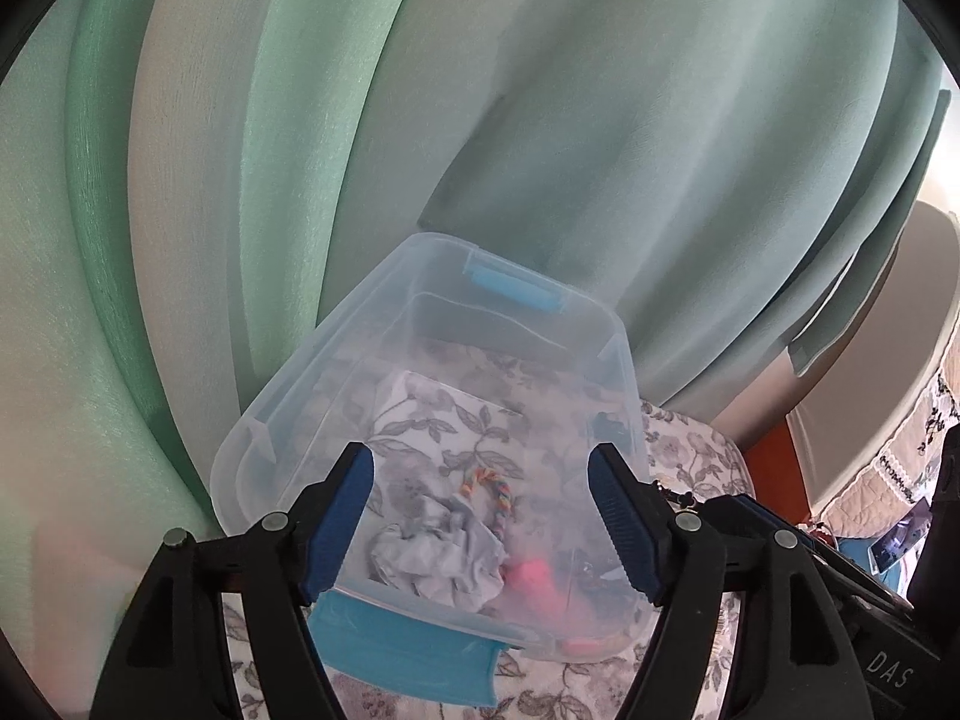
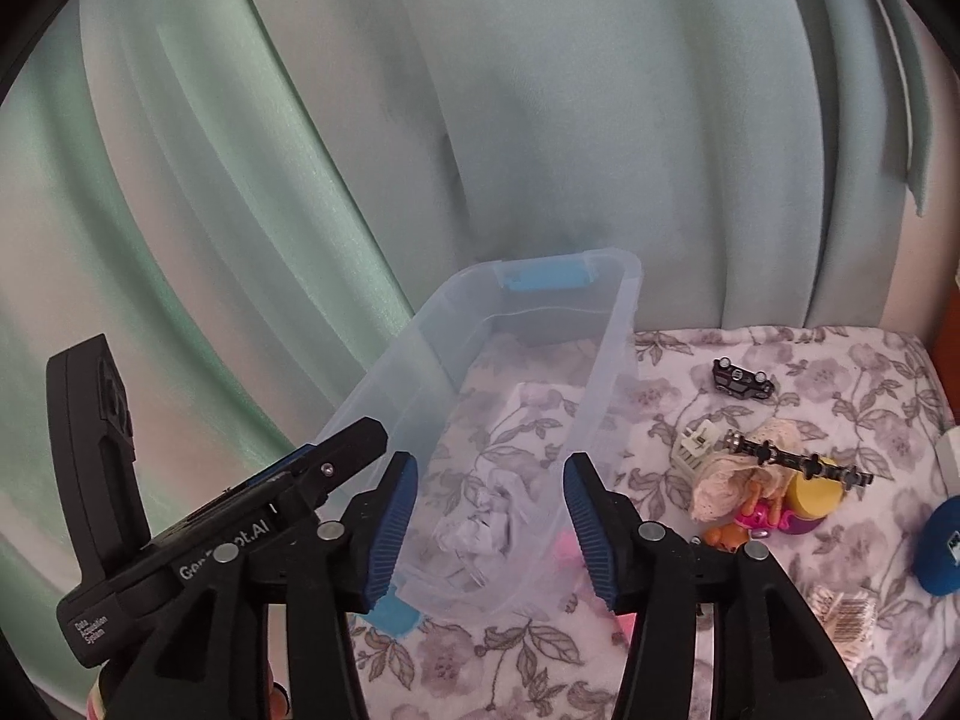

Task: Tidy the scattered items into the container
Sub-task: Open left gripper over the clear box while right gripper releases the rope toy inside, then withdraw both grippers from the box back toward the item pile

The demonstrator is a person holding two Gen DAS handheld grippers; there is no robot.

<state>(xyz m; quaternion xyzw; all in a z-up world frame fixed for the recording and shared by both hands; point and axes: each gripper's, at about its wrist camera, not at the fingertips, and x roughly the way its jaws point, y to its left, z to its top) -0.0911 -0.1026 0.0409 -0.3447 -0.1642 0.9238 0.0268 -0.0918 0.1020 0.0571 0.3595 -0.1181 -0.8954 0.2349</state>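
1. Partly done: my clear bin (image 1: 336,360) already holds a crumpled grey cloth (image 1: 438,558), a rainbow braided cord (image 1: 492,486) and something pink (image 1: 534,576).
2. Left on the floral bed cover (image 2: 840,372), right of the bin: toy car (image 2: 742,381), black chain (image 2: 798,462), lace scrap (image 2: 732,480), yellow cup (image 2: 816,495), blue cap (image 2: 942,546).
3. The bin's long axis runs away from me toward the curtain (image 2: 540,120), blue latches on both short ends.
4. Left tongs (image 1: 480,516) wide, right tongs (image 2: 489,528) half open; both empty over the bin.

One clear bin (image 2: 606,324), one toy car (image 2: 741,380), two claws.
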